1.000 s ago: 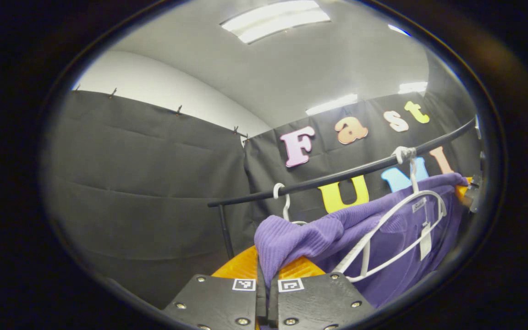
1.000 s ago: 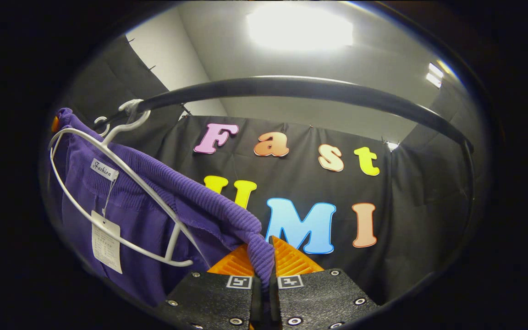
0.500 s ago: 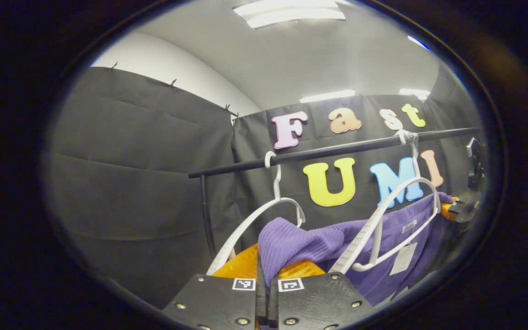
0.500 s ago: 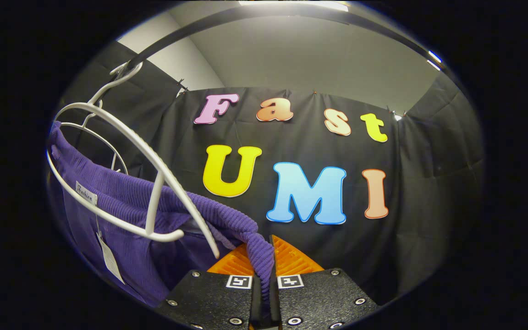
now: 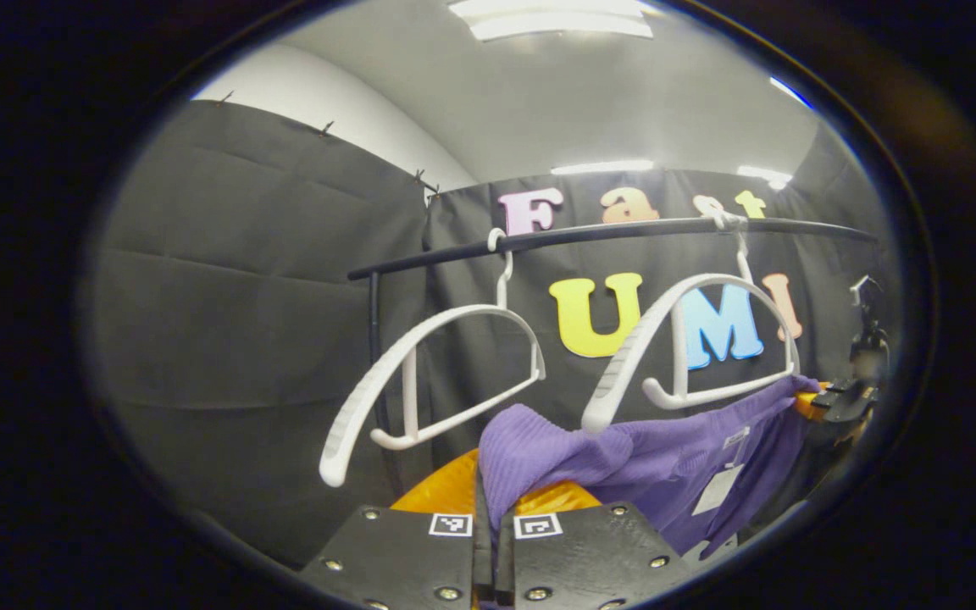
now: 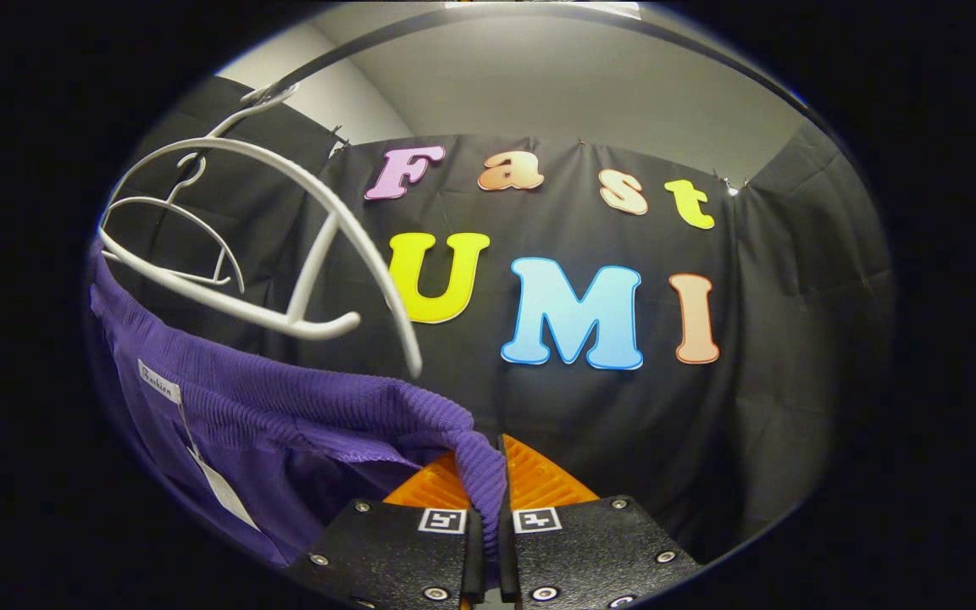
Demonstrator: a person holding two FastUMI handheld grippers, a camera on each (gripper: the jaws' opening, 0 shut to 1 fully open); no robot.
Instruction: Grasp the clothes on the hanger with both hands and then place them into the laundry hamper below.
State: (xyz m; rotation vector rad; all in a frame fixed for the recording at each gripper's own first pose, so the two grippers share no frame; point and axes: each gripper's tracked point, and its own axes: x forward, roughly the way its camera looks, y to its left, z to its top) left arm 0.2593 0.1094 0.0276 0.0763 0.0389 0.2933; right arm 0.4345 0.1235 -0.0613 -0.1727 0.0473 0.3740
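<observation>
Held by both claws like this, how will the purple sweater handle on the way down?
Likely floppy: the sweater sags between the left claw and right claw. The ribbed knit probably grips well. Its tag dangles and may snag.

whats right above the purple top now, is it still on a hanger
Above the purple top hang two bare white hangers on the black rail; the top sags below them, pinched by the left gripper and right gripper. What lies under it is hidden.

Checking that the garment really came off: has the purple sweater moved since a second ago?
Yes. In the left gripper view the purple sweater has dropped below the white hanger it was draped over, which hangs bare on the black rail.
</observation>
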